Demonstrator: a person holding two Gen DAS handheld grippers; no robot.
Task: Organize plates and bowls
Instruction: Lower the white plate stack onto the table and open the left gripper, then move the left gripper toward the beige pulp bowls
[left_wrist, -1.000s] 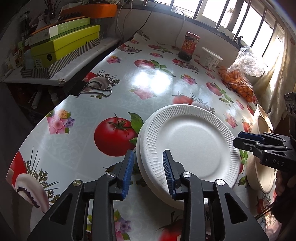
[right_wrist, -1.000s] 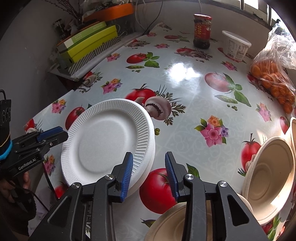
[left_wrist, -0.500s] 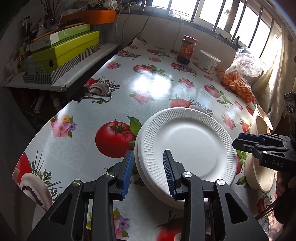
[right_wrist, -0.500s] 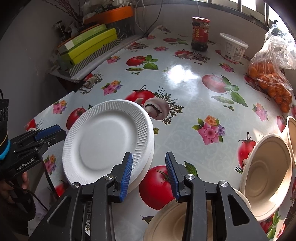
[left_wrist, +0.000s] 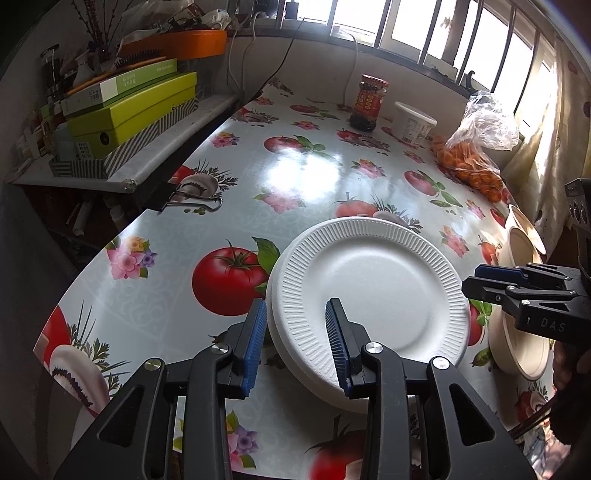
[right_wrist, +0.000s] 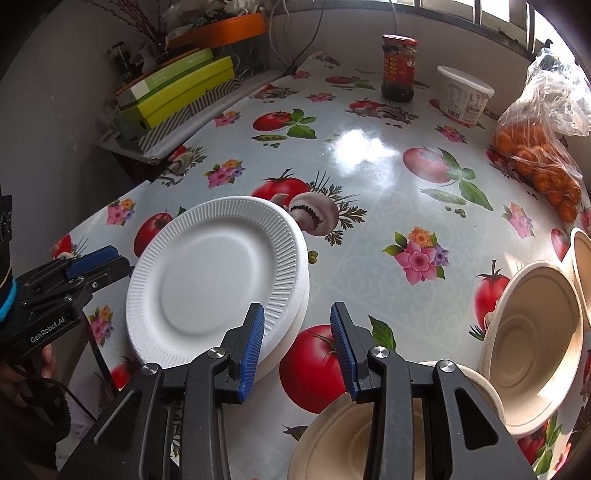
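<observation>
Plates: a stack of plates (right_wrist: 218, 280) was set on the table (right_wrist: 369, 177), near its front edge.
Bowls: three bowls (right_wrist: 532, 332) were placed right of the stack.
Far edge: a jar (right_wrist: 398, 68), a tub (right_wrist: 465, 96) and a bag of oranges (right_wrist: 539, 155) were lined up behind.
Left: stacked boxes (right_wrist: 177, 92) were kept on a side shelf.

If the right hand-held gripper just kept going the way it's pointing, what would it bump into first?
Probably the bare tablecloth, on the printed tomato between its fingers. The white plates sit just left of that line; depth is hard to judge.
</observation>
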